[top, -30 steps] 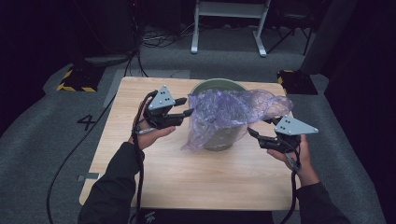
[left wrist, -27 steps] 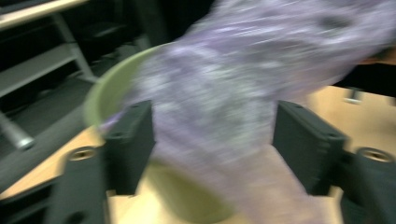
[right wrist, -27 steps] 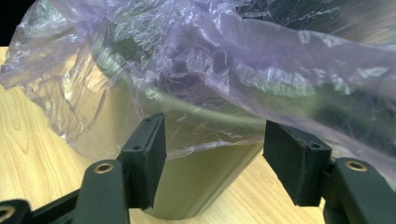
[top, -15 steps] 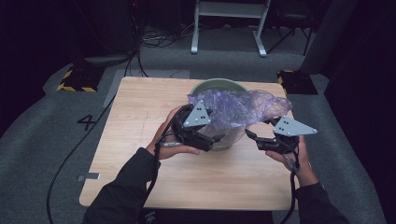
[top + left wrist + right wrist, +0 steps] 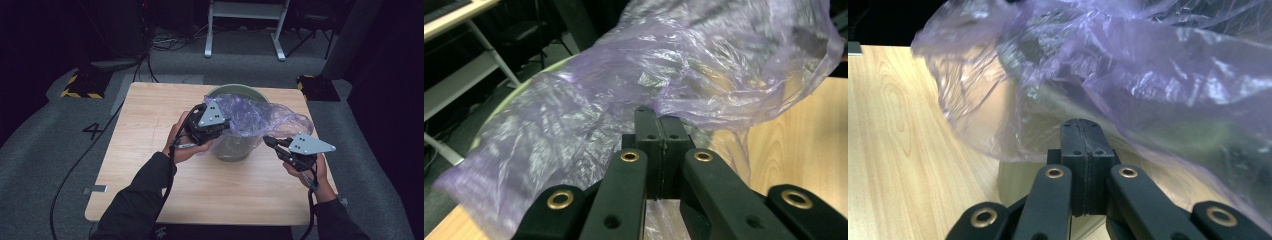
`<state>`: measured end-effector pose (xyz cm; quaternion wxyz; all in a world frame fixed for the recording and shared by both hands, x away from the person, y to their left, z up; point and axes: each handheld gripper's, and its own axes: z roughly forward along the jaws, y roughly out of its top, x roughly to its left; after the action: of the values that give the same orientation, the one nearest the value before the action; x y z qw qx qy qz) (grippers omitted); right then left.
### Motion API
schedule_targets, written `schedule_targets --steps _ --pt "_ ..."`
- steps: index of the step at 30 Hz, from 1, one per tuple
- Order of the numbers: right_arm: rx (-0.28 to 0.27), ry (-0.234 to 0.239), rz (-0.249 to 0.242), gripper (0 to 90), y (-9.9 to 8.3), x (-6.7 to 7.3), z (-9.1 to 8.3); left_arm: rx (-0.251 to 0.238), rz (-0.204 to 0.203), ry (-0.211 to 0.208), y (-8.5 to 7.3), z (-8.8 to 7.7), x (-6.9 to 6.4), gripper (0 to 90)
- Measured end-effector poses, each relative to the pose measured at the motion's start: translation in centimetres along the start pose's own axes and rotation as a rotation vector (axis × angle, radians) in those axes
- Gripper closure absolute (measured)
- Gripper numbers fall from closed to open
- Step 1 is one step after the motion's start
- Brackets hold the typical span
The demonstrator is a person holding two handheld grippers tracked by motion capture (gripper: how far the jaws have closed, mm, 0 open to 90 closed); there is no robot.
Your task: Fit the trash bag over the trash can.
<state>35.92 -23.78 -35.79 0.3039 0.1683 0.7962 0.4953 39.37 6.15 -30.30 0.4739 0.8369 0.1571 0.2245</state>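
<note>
Wooden table [image 5: 150, 165] at centre of frame | green bin [image 5: 235, 147] wrapped by purple bag [image 5: 260, 117] | left gripper [image 5: 659, 125] closed on bag edge | right gripper [image 5: 1083, 135] closed, bag film possibly pinched, cannot be told.

green bin [image 5: 235, 150] mostly hidden under purple bag [image 5: 260, 120]; bag edges blurred

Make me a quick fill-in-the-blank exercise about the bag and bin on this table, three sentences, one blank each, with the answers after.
1. The plastic bag draped over the green bin is ____ in colour.
2. In its own view, the jaws of the left gripper are ____ at the bag's edge.
3. The bin stands on a ____ table.

Missing words: purple; shut; wooden
</note>
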Motion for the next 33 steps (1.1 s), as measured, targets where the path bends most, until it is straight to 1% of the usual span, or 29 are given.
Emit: schedule_targets --steps 2,4,5,6,7,8,9,10,11,12,13,14,15,16,18,19,20,21,22,23,24,26,28,29,30,31,32,33 --pt "-0.001 0.003 0.010 90.0 -0.3 0.0 -0.3 -0.005 -0.009 0.007 -0.1 -0.2 0.5 89.7" --pt "-0.003 0.002 0.013 90.0 -0.5 0.0 -0.5 -0.025 -0.043 0.020 -0.4 -0.5 1.1 89.7" --pt "-0.002 -0.005 0.020 90.0 -0.7 -0.1 -0.8 -0.032 -0.058 0.017 -0.6 -0.7 1.5 89.8" --pt "-0.006 -0.001 0.029 90.0 -1.0 -0.2 -1.1 -0.035 -0.066 0.021 -0.7 -0.9 1.7 89.8" --pt "-0.009 -0.008 0.044 90.0 -1.4 -0.3 -1.5 -0.041 -0.078 0.025 -0.8 -1.0 2.0 89.7" --pt "-0.009 -0.008 0.044 90.0 -1.4 -0.3 -1.5 -0.046 -0.086 0.022 -0.9 -1.1 2.1 89.7" --pt "-0.027 -0.014 0.068 76.3 -1.8 -0.5 -2.2 -0.049 -0.091 0.019 -1.0 -1.2 2.3 89.7" --pt "-0.031 -0.023 0.077 67.2 -1.9 -0.5 -2.5 -0.052 -0.093 0.018 -1.0 -1.3 2.3 89.7" --pt "-0.031 -0.023 0.077 67.2 -1.9 -0.5 -2.5 -0.056 -0.092 0.017 -1.1 -1.4 2.3 89.7" --pt "-0.037 -0.047 0.102 57.9 -2.0 -0.6 -2.9 -0.056 -0.089 0.015 -1.1 -1.4 2.2 89.7" --pt "-0.041 -0.058 0.122 52.6 -2.1 -0.7 -3.2 -0.055 -0.086 0.015 -1.1 -1.4 2.1 89.8" --pt "-0.056 -0.063 0.151 44.8 -2.2 -0.9 -3.6 -0.055 -0.084 0.014 -1.1 -1.4 2.1 89.7" --pt "-0.060 -0.072 0.167 39.7 -2.3 -1.0 -3.7 -0.055 -0.083 0.015 -1.0 -1.4 2.0 89.8" --pt "-0.060 -0.092 0.182 33.2 -2.4 -1.3 -3.9 -0.053 -0.080 0.013 -1.0 -1.3 2.0 89.8" --pt "-0.066 -0.092 0.215 27.1 -2.6 -1.7 -4.1 -0.052 -0.077 0.012 -1.0 -1.2 1.9 89.8" --pt "-0.086 -0.093 0.242 21.4 -2.8 -2.0 -4.3 -0.051 -0.076 0.008 -1.0 -1.2 1.8 89.8" --pt "-0.086 -0.093 0.242 21.4 -2.8 -2.0 -4.3 -0.051 -0.076 0.008 -1.0 -1.2 1.8 89.7" --pt "-0.104 -0.044 0.230 20.5 -2.7 -1.9 -4.5 -0.051 -0.073 0.010 -1.0 -1.2 1.7 89.7" --pt "-0.110 -0.025 0.222 20.4 -2.6 -1.7 -4.7 -0.053 -0.072 0.008 -1.1 -1.1 1.7 89.8" --pt "-0.110 -0.025 0.222 20.4 -2.6 -1.7 -4.7 -0.053 -0.072 0.008 -1.1 -1.1 1.7 89.8" --pt "-0.113 -0.009 0.215 20.2 -2.6 -1.6 -4.8 -0.052 -0.074 0.009 -1.1 -1.1 1.6 89.8" --pt "-0.118 0.064 0.206 18.3 -2.6 -1.0 -5.1 -0.051 -0.076 0.009 -1.2 -1.0 1.6 89.8" --pt "-0.127 0.096 0.210 18.1 -2.6 -0.5 -5.4 -0.044 -0.070 0.012 -1.3 -1.0 1.5 89.7" --pt "-0.134 0.109 0.222 18.1 -2.6 -0.4 -5.5 -0.044 -0.070 0.013 -1.3 -1.0 1.5 89.8" --pt "-0.152 0.123 0.229 18.8 -2.3 -0.2 -5.8 -0.044 -0.070 0.012 -1.3 -1.0 1.5 89.8" --pt "-0.165 0.129 0.240 19.9 -2.2 -0.1 -6.0 -0.043 -0.067 0.016 -1.2 -1.0 1.4 89.7" --pt "-0.165 0.129 0.240 19.9 -2.2 -0.1 -6.0 -0.043 -0.067 0.016 -1.2 -1.0 1.4 89.8" --pt "-0.185 0.128 0.246 22.5 -1.9 -0.1 -6.1 -0.041 -0.062 0.018 -1.2 -1.0 1.4 89.8"
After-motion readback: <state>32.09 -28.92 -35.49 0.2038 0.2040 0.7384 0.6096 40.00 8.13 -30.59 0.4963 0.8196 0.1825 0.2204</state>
